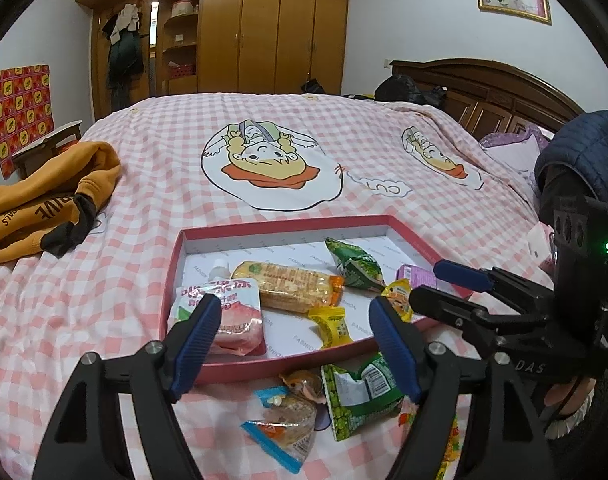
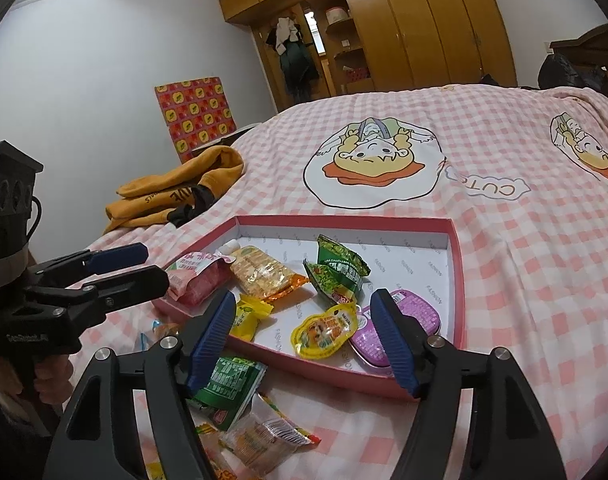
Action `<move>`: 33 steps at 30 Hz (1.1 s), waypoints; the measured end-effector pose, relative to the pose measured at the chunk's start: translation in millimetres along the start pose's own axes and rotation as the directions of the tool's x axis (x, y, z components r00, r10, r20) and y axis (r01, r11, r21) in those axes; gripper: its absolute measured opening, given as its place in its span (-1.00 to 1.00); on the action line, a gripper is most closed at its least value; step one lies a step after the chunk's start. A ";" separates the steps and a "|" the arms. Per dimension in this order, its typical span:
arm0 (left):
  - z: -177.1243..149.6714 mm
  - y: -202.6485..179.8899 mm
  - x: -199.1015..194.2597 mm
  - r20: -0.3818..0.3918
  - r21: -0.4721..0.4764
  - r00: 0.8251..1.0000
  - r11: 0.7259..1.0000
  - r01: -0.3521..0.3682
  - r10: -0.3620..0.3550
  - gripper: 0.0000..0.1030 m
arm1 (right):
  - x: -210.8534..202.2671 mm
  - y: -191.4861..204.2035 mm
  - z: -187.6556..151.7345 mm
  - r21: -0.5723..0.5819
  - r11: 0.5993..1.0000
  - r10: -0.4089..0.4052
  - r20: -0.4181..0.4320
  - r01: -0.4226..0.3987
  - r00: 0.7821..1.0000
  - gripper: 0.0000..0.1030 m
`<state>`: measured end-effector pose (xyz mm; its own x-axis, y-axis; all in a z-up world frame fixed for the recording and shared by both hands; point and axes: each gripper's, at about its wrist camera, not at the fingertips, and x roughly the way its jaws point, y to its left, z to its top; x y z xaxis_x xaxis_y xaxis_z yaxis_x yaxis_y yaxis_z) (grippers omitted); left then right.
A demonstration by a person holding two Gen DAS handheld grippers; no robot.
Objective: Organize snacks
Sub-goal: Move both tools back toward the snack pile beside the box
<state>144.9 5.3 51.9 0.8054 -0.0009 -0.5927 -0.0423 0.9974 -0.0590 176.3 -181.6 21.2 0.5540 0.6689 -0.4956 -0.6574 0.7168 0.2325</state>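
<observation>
tray (image 2: 457,280): shallow pink box, white liner, on the checked bedspread (image 2: 523,248)
in tray: pink pouch (image 1: 228,316), cracker pack (image 1: 292,286), green bag (image 2: 335,272), purple tin (image 2: 399,326)
left gripper (image 1: 294,334): spread wide, empty
right gripper (image 2: 304,336): spread wide, empty

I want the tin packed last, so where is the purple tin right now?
The purple tin lies inside the pink tray, in its near right corner beside the yellow jelly pack.

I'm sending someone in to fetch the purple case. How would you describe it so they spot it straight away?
On the pink checked bed lies a shallow red tray of snacks. Look in its near corner, on the headboard side, beside a yellow cartoon sachet. The purple case is the only hard, rounded, textured thing there; everything else is a crinkly wrapper.
</observation>
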 end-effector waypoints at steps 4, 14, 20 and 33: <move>-2.6 0.8 -3.5 -0.004 0.001 1.000 1.000 -0.003 0.003 0.59 | -2.9 1.9 -1.1 -0.001 1.000 -0.002 -0.007 0.002 1.000 0.46; -13.3 7.0 -17.8 -0.018 -0.008 1.000 1.000 -0.017 0.017 0.59 | -15.7 9.8 -7.1 -0.010 1.000 -0.005 -0.030 0.005 1.000 0.48; -21.2 10.4 -20.4 -0.033 -0.022 0.999 1.000 -0.021 0.021 0.59 | -14.9 11.3 -12.5 -0.005 1.000 -0.020 -0.060 0.020 0.998 0.48; -32.3 7.0 -21.8 -0.057 -0.022 0.998 1.000 -0.016 0.014 0.59 | -24.6 9.6 -22.7 0.016 0.999 -0.033 -0.078 0.035 0.996 0.48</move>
<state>108.0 9.9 38.4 0.7698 0.0092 -0.6382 -0.0678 0.9954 -0.0674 144.8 -195.6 16.6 0.5338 0.6272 -0.5672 -0.6297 0.7425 0.2285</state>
